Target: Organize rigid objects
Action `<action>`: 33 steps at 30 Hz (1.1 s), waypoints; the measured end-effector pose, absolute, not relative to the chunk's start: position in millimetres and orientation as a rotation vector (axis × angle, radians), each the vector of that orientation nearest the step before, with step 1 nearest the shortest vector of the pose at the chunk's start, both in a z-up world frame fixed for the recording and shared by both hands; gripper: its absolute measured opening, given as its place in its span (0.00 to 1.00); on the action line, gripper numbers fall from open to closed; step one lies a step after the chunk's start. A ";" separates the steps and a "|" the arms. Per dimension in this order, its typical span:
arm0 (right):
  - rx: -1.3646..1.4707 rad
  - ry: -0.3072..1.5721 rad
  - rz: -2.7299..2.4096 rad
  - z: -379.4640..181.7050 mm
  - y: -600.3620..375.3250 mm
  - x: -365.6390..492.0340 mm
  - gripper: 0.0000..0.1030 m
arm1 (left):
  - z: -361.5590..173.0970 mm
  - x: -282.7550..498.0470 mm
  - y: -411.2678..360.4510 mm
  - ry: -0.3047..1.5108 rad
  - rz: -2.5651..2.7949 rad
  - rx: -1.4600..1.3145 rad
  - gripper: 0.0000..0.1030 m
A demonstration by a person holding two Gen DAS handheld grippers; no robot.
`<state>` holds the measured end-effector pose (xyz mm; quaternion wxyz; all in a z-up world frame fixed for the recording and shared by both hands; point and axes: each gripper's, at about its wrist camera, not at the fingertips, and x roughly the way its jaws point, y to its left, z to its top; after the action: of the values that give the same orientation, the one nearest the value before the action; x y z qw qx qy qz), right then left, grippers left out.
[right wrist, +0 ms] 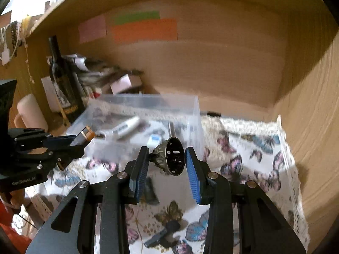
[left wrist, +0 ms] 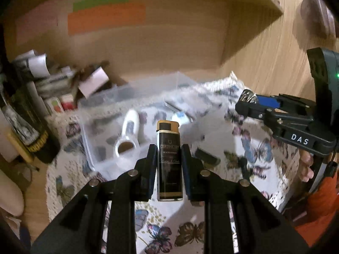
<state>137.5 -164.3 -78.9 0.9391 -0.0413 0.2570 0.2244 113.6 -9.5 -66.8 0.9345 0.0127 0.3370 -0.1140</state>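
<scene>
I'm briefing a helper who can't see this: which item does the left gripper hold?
Find the clear plastic bin on the butterfly cloth. Just before it, the left gripper clamps an upright lighter: black body, tan cap, unlike the bin's white items.

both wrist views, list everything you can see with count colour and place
lighter: 1, black and gold, upright in the left claw
metal cup piece: 1, dark bronze, perforated, between the right claw's fingers
plastic bin: 1, clear, on the cloth at the back
white device: 1, white, lying inside the bin
small items in the bin: several, too blurred to name
cloth: 1, white with butterflies, covering the surface
black clip-like item: 1, on the cloth near the camera
bottle: 1, dark, standing left of the bin
paper notes: 3, pink, green, orange, on the back wall
left claw: black, shut on the lighter
right claw: black with blue pads, around the cup piece
</scene>
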 end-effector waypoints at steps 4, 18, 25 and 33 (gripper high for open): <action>-0.083 0.472 0.472 -62.9 -157.9 140.4 0.31 | -50.9 118.3 -3.8 0.641 -0.220 0.020 0.21; -0.139 0.493 0.564 -61.6 -113.1 175.1 0.31 | -49.7 159.5 22.5 0.665 -0.183 -0.057 0.21; -0.178 0.583 0.571 -85.7 -94.2 195.5 0.31 | -75.4 180.1 31.4 0.737 -0.177 -0.080 0.21; -0.183 0.659 0.581 -104.9 -85.9 215.9 0.32 | -90.1 193.7 31.7 0.778 -0.170 -0.083 0.19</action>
<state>215.9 -85.9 -104.9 0.9010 -0.0886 0.3183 0.2810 193.7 31.7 -90.1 0.9209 -0.0406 0.3788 -0.0827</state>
